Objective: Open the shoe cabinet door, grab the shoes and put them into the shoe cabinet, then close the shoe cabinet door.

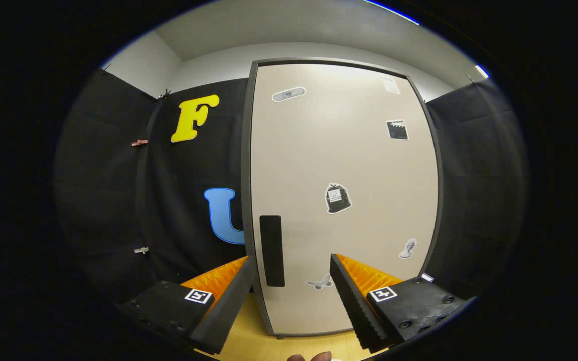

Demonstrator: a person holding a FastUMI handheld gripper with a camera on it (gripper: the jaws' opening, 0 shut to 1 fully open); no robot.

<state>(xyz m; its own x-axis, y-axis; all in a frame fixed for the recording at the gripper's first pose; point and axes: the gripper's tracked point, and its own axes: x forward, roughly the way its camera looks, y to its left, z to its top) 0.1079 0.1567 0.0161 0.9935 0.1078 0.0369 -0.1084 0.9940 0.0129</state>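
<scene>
Item: shoe cabinet (344,165), upright on a wooden worktop (289,346), pale door (349,210) shut flush in its dark frame, several small stickers on its face. Dark vertical handle (272,249) sits low on the door's left side, just ahead of the fingers and nearer the left one. Hand-held gripper (293,271): fingers spread apart, holding nothing, aimed at the lower door, apart from it. Fingertips of a person (310,357) show below the fingers. Task status, as judged: at the first step; door yet to be opened, shoes yet to be fetched and stowed, door yet to be closed.
</scene>
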